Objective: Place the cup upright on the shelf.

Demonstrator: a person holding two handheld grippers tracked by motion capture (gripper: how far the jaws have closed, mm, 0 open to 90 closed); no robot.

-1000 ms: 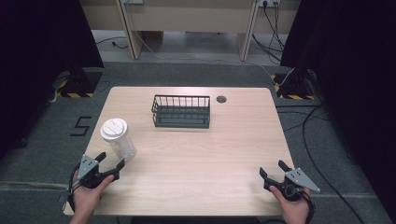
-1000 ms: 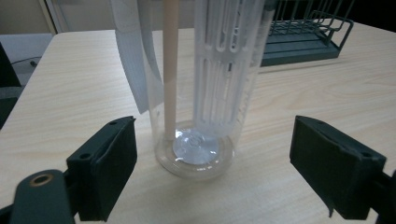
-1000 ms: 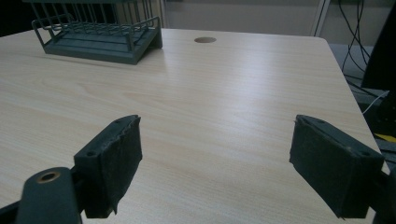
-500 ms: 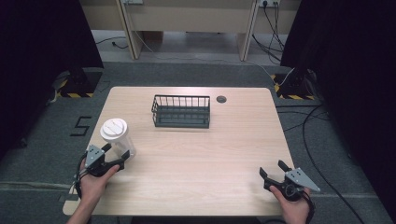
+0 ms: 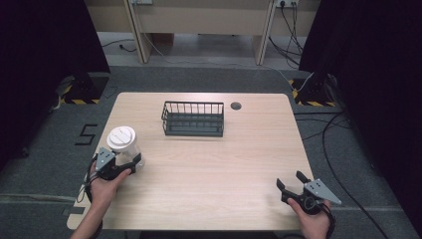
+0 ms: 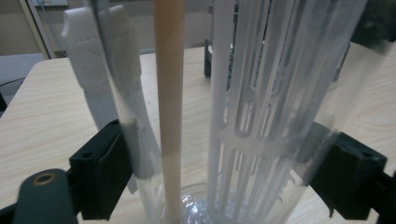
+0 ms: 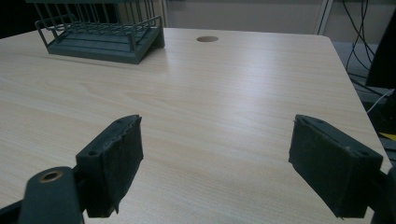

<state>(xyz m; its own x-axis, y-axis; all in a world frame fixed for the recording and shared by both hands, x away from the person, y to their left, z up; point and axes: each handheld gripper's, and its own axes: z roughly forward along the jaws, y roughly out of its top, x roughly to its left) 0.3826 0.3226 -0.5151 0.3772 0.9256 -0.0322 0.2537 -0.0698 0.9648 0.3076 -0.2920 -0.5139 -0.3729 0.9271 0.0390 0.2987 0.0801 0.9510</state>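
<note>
Where the table (image 5: 209, 164) meets the lower left of the high view, the left gripper (image 5: 122, 165) brackets a clear jar (image 5: 123, 146) with a white lid (image 5: 121, 137); in the left gripper view its jaws flank the jar's (image 6: 224, 116) sides, whether pressing or just beside I cannot tell; straws (image 6: 170, 102) stand inside; the right gripper (image 5: 294, 183) sits lower right, jaws wide apart over bare wood; a wire basket (image 5: 193, 118) stands upper centre, near a round hole (image 5: 236, 105).
</note>
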